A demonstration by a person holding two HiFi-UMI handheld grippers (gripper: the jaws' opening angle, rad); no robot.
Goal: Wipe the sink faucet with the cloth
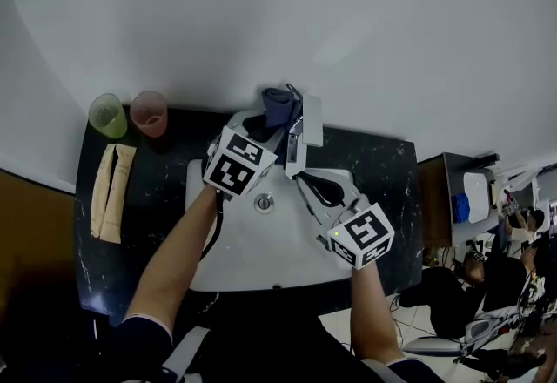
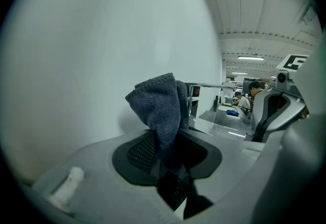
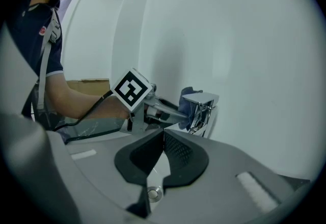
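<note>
your left gripper [image 1: 265, 122] pinches a dark blue-grey cloth [image 1: 280, 104] at the upper centre of the head view, right by the top of the chrome faucet [image 1: 311, 122] that stands at the back rim of the white sink [image 1: 261, 255]. in the left gripper view the cloth [image 2: 162, 108] rises from the jaws as a bunched, folded tuft with its lower end clamped between the black pads. its weave is looped terry, matte, with no wet sheen to be seen. from the right gripper view it shows as a blue fold [image 3: 187, 100] tucked against the left side of the faucet's square head [image 3: 202, 102]; whether it presses on the metal or only sits beside it can't be told.

your right gripper [image 3: 163, 135] hangs over the basin, lower right of the faucet in the head view, its jaws pressed together with nothing between them.

the cloth looks light and limp: it will drape, fold and drag rather than push, so the free tuft beyond the pads does the wiping. you hold it by one end, which probably leaves slack enough to wrap the spout; a grip nearer the middle would give a firmer pad. the faucet is rigid, fixed and likely slick, with square edges where the loops could snag — and the lever may shift under a hard rub.

at the left, on the dark counter [image 1: 148, 225], stand a green cup [image 1: 107, 115] and a pink cup [image 1: 150, 112], with tan packets [image 1: 113, 191] below them.
</note>
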